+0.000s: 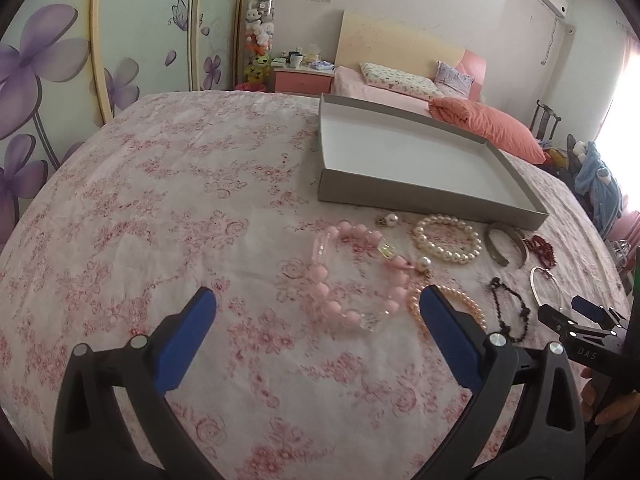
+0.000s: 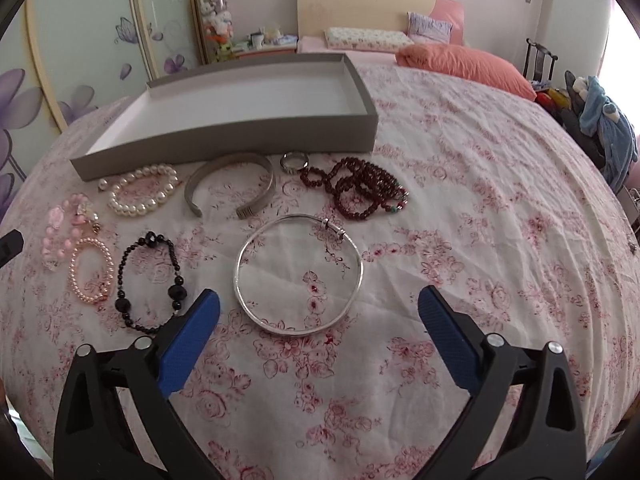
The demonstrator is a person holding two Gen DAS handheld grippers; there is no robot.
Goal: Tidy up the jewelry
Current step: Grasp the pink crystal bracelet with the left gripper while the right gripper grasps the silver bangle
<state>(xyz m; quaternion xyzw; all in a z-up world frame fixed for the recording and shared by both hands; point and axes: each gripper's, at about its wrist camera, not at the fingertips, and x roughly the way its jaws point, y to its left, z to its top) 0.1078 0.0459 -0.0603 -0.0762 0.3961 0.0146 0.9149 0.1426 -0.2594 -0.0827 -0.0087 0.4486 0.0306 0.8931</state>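
Your left gripper and right gripper both hang spread wide and hold nothing above the floral bed. The silver bangle lies just beyond your right gripper, with the black bead bracelet to its left. The grey tray sits at the far side, with no jewelry in it.

Count: one tray; five beaded bracelets, first the white pearl; two bangles; one ring; possibly two loose pearl earrings.
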